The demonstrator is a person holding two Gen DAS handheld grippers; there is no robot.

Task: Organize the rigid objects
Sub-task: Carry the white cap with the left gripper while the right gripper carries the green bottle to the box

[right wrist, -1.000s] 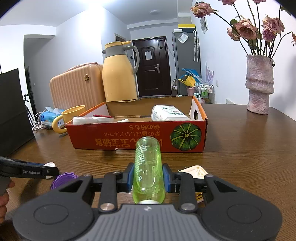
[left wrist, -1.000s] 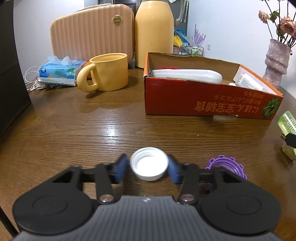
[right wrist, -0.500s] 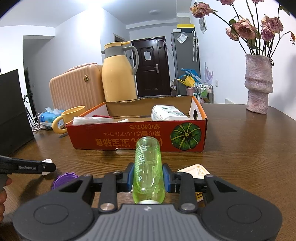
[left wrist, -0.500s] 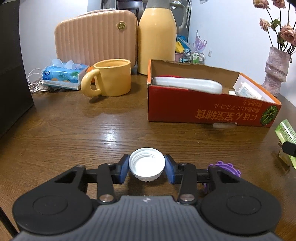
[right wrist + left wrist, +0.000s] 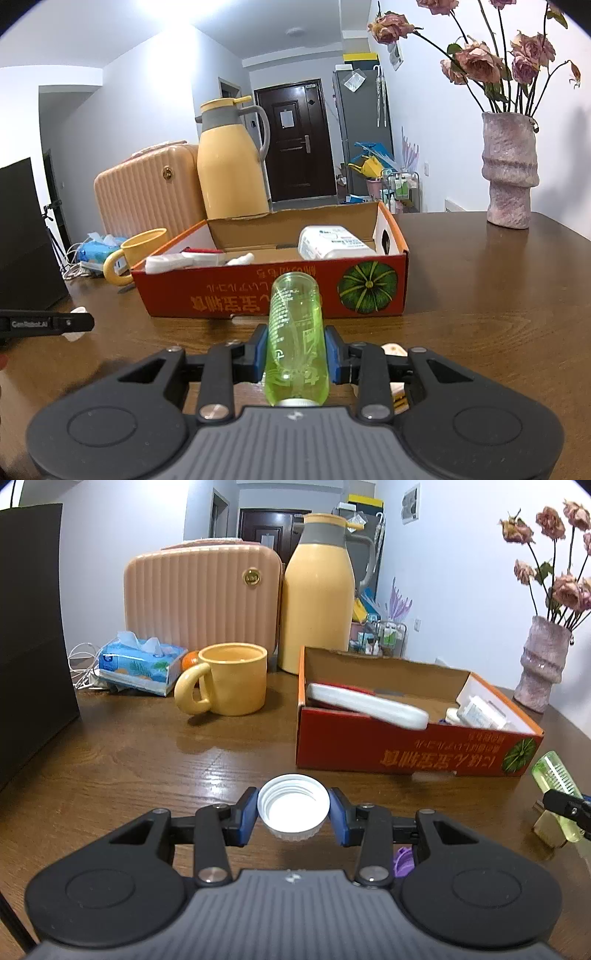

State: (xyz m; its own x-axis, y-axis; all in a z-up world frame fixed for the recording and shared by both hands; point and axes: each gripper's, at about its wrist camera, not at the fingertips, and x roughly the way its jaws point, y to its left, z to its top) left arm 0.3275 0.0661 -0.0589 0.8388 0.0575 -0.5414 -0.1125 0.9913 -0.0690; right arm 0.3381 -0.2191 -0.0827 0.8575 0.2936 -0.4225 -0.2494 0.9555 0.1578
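My left gripper (image 5: pixel 293 816) is shut on a white bottle cap (image 5: pixel 293 812), open side up, held above the wooden table (image 5: pixel 147 760). My right gripper (image 5: pixel 295 350) is shut on a clear green bottle (image 5: pixel 295 332) that points forward at the red cardboard box (image 5: pixel 295 295). The box (image 5: pixel 406 742) holds a long white item (image 5: pixel 369 705) and small white packs (image 5: pixel 332 242). The green bottle also shows at the right edge of the left wrist view (image 5: pixel 554 797). A purple ring (image 5: pixel 404 860) lies on the table under my left gripper, mostly hidden.
A yellow mug (image 5: pixel 229 679), a tissue pack (image 5: pixel 140 661), a peach case (image 5: pixel 203 598) and a yellow thermos jug (image 5: pixel 317 598) stand behind. A vase of dried roses (image 5: pixel 511 170) stands at the far right. A pale flat item (image 5: pixel 395 350) lies under my right gripper.
My left gripper closed on the white cap and lifted it off the table; the purple ring dropped below the fingers. My right gripper rose slightly with the green bottle.
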